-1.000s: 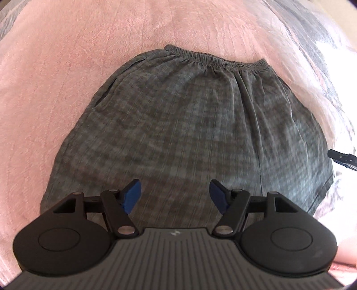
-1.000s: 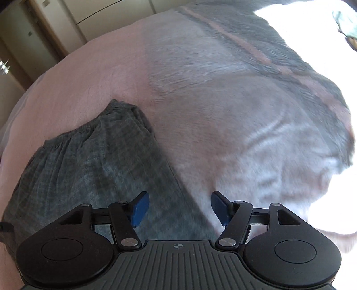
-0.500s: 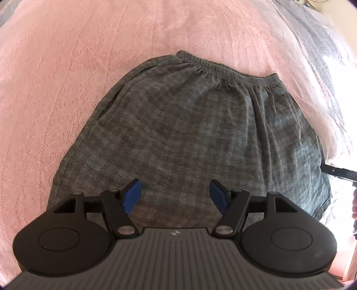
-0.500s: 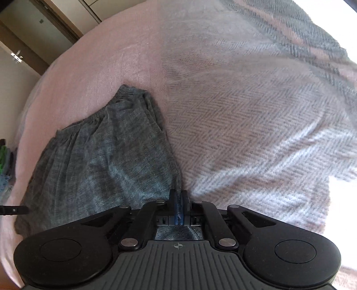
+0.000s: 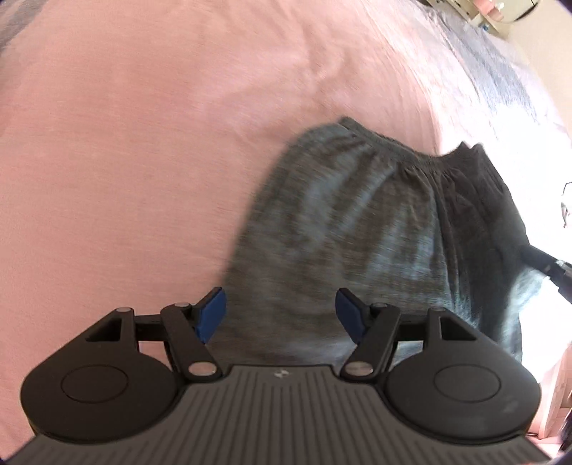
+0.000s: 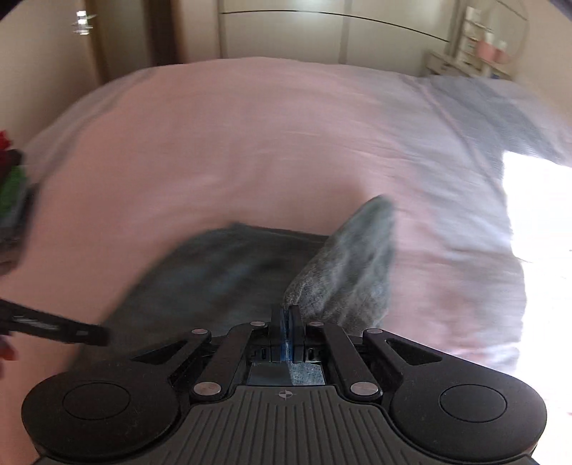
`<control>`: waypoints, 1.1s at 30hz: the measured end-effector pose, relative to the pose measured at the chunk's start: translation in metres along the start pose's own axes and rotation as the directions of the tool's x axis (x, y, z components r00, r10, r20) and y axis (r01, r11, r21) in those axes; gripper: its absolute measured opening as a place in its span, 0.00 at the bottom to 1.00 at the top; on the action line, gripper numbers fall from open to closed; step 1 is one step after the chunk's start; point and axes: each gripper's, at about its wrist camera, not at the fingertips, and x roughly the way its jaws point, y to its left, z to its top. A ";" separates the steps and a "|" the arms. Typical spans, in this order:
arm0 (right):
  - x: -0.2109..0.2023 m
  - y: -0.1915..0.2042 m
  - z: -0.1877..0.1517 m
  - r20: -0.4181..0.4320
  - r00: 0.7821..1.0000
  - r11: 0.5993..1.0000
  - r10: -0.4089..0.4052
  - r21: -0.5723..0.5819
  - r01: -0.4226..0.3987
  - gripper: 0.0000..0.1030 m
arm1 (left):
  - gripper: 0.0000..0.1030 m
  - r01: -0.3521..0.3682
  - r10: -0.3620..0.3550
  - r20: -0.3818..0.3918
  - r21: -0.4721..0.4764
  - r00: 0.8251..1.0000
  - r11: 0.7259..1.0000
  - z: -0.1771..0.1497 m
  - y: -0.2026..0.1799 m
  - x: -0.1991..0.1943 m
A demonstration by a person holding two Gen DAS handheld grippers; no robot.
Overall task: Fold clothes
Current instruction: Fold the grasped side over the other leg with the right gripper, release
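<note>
The right gripper (image 6: 285, 323) has its jaws pressed together on an edge of the grey checked shorts (image 6: 228, 272), a sliver of the cloth showing behind the closed blue pads. Just ahead and to the right of those jaws a fold of the shorts stands lifted off the bed, tapering to a rounded tip, while the remaining cloth lies flat ahead and to the left of them, blurred. Further out lies the pink bedspread (image 6: 221, 150), and to the right of it a grey-lilac blanket (image 6: 475, 186) with a bright patch of sunlight on it. At the far left edge, a black finger of the left gripper (image 6: 53, 325) reaches in over the cloth. Beyond the bed stand pale wardrobe doors (image 6: 286, 32). The left gripper (image 5: 282, 314) has its jaws apart, holding nothing, the blue pads (image 5: 211, 314) hovering over the near hem of the shorts (image 5: 357, 232). The garment spreads ahead of these jaws and to their right, its gathered waistband (image 5: 393, 146) at the far end and its right side darker and raised. At the right edge a black finger of the right gripper (image 5: 543, 261) meets that raised side. The bedspread (image 5: 143, 143) fills everything to the left and ahead.
</note>
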 end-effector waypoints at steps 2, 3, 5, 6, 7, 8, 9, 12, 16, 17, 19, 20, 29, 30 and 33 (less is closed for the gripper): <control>0.008 0.056 -0.003 -0.018 0.999 0.997 0.051 -0.049 -0.052 0.00 | 0.62 -0.003 0.003 0.004 -0.012 1.000 1.000 0.003 0.024 -0.013; 0.016 0.082 -0.007 -0.049 0.996 0.994 0.079 -0.078 -0.082 0.00 | 0.62 -0.011 0.011 0.005 -0.014 1.000 1.000 0.003 0.034 -0.018; 0.032 0.121 -0.021 -0.130 0.983 0.985 0.128 -0.095 -0.141 0.01 | 0.62 -0.027 0.027 0.005 -0.019 1.000 0.999 0.003 0.055 -0.028; 0.037 0.132 -0.029 -0.175 0.973 0.983 0.151 -0.081 -0.167 0.02 | 0.62 -0.033 0.033 0.004 -0.021 0.999 0.999 0.003 0.063 -0.032; 0.039 0.138 -0.038 -0.211 0.962 0.981 0.176 -0.044 -0.189 0.13 | 0.62 -0.040 0.040 0.003 -0.022 0.999 0.999 0.002 0.071 -0.036; 0.039 0.137 -0.046 -0.229 0.954 0.981 0.192 0.008 -0.196 0.39 | 0.62 -0.044 0.044 0.001 -0.022 0.999 0.999 0.001 0.078 -0.039; 0.036 0.132 -0.054 -0.230 0.953 0.980 0.199 0.061 -0.189 0.54 | 0.62 -0.041 0.041 -0.002 -0.017 0.999 0.999 -0.001 0.082 -0.040; 0.016 0.100 -0.080 -0.209 0.955 0.963 0.210 0.212 -0.166 0.67 | 0.60 -0.013 0.013 -0.032 -0.002 0.999 1.000 -0.011 0.085 -0.037; -0.008 0.036 -0.112 -0.188 0.963 0.875 0.194 0.477 -0.084 0.67 | 0.53 0.105 -0.101 -0.090 0.032 0.991 0.994 -0.024 0.065 -0.026; -0.013 0.019 -0.120 -0.177 0.967 0.836 0.184 0.545 -0.059 0.67 | 0.51 0.134 -0.128 -0.102 0.046 0.986 0.990 -0.027 0.058 -0.023; -0.028 -0.016 -0.141 -0.146 0.979 0.752 0.142 0.659 -0.011 0.67 | 0.45 0.181 -0.170 -0.123 0.085 0.978 0.980 -0.034 0.042 -0.017; -0.035 -0.028 -0.150 -0.142 0.983 0.711 0.115 0.703 0.018 0.67 | 0.45 0.204 -0.190 -0.134 0.104 0.973 0.973 -0.038 0.033 -0.013; -0.060 -0.106 -0.206 -0.002 1.000 0.421 -0.016 0.907 0.008 0.66 | 0.38 0.231 -0.183 -0.178 0.311 0.967 0.922 -0.050 -0.023 0.007; -0.059 -0.108 -0.208 0.007 1.000 0.407 -0.020 0.913 0.002 0.66 | 0.38 0.239 -0.191 -0.172 0.330 0.966 0.913 -0.050 -0.029 -0.002; -0.063 -0.119 -0.216 0.034 0.999 0.383 -0.016 0.924 -0.026 0.66 | 0.38 0.249 -0.206 -0.150 0.383 0.967 0.890 -0.051 -0.039 -0.021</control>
